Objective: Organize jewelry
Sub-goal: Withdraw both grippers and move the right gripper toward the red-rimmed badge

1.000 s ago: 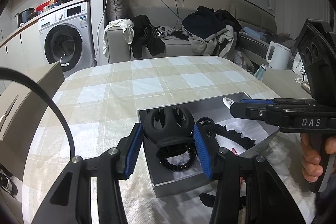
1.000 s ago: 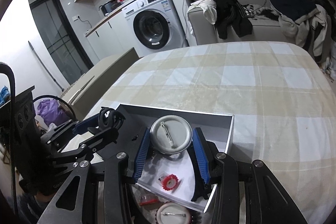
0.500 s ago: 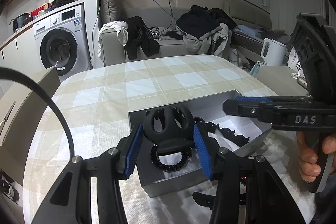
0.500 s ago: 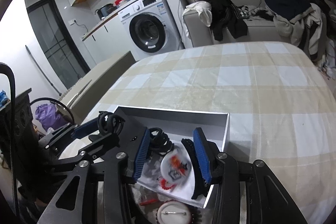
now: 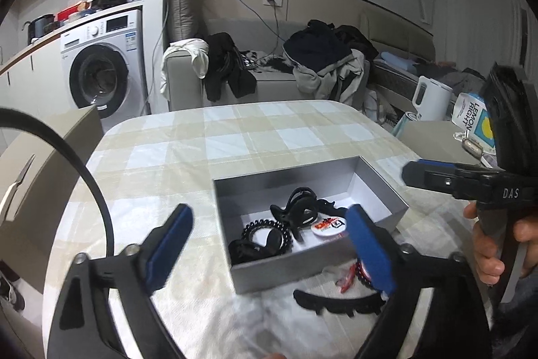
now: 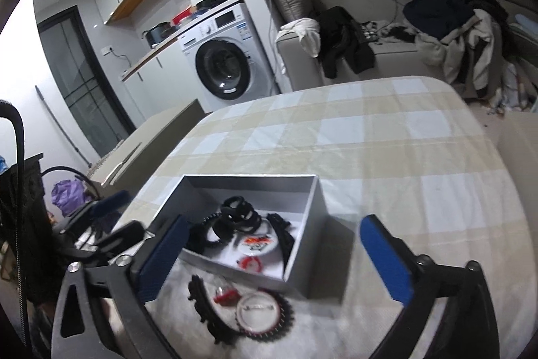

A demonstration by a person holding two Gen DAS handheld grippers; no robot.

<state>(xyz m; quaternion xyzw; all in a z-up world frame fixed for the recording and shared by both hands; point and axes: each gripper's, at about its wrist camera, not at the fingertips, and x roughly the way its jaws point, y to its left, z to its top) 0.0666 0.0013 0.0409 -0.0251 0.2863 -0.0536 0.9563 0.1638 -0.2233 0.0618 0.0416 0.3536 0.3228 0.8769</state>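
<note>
Grey open box (image 5: 380, 190) on checked tablecloth (image 5: 235, 137); used as landmark below.

Inside box: black claw hair clip (image 5: 297, 207) near centre, black spiral hair tie (image 5: 267, 236) just beside it toward near-left corner, round printed pin badge (image 5: 328, 226) on white liner beside clip. From right wrist view, same contents: clip (image 6: 237, 214), badge (image 6: 257, 243), small red piece (image 6: 248, 264) near front wall, black toothed clip (image 6: 284, 239) along right wall.

Outside box, just in front of near wall: black toothed hair comb (image 6: 205, 301), round pin badge face-down w/ pin showing (image 6: 257, 312), red bead bracelet around it (image 6: 285, 312), small red item (image 6: 227, 296). Left wrist view shows comb (image 5: 336, 303) and red beads (image 5: 364, 273) at same spot.

Left gripper (image 5: 269, 251): jaws wide apart, nothing between pads, hovering over near-left part of box. Right gripper (image 6: 275, 261): jaws wide apart, empty, straddling near-right corner of box. Right gripper also seen from left wrist cam (image 5: 423, 175), to right of box; hand (image 5: 494, 244) on grip.

Washing machine (image 6: 222, 69) and sofa w/ clothes (image 5: 322, 59) beyond table.
</note>
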